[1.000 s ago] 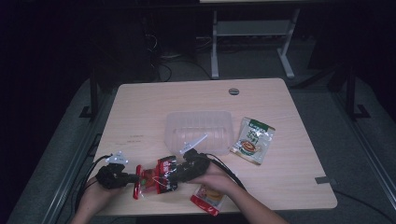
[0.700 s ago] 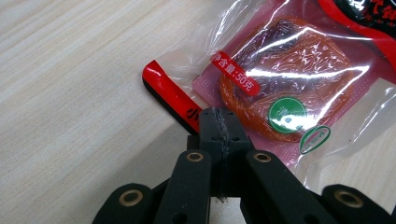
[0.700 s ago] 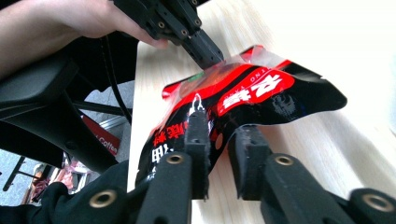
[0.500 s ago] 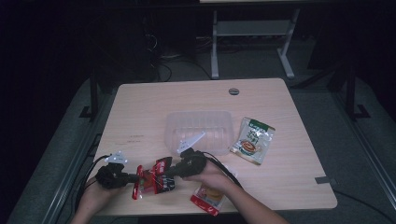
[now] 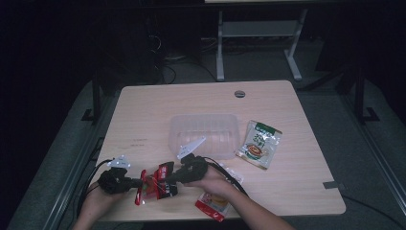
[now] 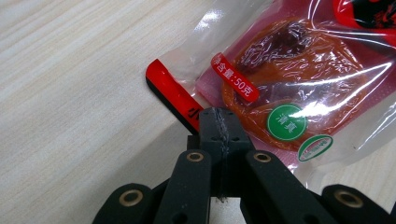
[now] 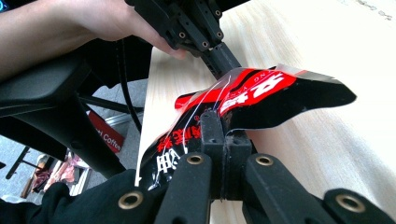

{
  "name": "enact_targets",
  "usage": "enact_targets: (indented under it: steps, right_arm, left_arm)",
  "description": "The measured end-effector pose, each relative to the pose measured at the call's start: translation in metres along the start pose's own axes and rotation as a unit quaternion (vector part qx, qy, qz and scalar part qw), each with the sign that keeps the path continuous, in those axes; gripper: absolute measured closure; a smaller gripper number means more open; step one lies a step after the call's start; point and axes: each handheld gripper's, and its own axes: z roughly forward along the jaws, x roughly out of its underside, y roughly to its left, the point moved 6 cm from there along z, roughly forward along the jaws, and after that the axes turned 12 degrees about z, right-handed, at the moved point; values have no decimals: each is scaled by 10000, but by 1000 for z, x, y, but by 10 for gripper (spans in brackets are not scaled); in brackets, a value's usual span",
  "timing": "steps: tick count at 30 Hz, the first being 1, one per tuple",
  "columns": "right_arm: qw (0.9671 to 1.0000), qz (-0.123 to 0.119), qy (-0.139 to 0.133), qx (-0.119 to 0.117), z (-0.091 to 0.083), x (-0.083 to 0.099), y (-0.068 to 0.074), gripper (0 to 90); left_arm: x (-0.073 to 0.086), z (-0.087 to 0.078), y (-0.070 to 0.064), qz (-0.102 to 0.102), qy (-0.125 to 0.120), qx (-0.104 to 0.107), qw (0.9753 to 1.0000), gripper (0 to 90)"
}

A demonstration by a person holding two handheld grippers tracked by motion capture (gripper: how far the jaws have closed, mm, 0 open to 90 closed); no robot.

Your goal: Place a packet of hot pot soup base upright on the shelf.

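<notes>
At the lower left of the high view, the left claw (image 5: 136, 182) pinches the red snack packet (image 5: 154, 182) closed-jawed. The right claw (image 5: 173, 179) clamps its opposite edge above the counter (image 5: 143, 124).

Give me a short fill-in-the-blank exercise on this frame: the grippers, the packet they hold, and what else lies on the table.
1. Both the left gripper and the right gripper are shut on the same ____ snack packet.
2. The clear plastic tray on the table holds ____ packets.
3. The green-topped sachet lies to the ____ of the tray in the high view.
4. In the left gripper view, the round badge on the packet is ____.

Missing words: red; no; right; green
</notes>
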Motion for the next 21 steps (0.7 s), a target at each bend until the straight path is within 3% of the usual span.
enact_targets:
  steps: [5,6,10,17,21]
  right_arm:
    - [9997,33,-109,-223,-2,-1,4,900]
    - [9986,152,-229,-442,-3,-4,8,900]
    - [9971,147,-375,-652,-7,-8,14,900]
    - [9968,29,-528,-595,-20,-14,21,900]
    - [9965,-32,-624,-561,-29,-16,23,900]
  left_arm:
    - [-3,2,-3,80,34,-34,10000,900]
    - [-4,3,-4,99,32,-46,9999,900]
    - [-12,7,-11,284,95,5,9996,900]
    - [-20,-5,-10,220,-414,51,9989,899]
    - [-19,-11,-12,243,-495,57,9985,898]
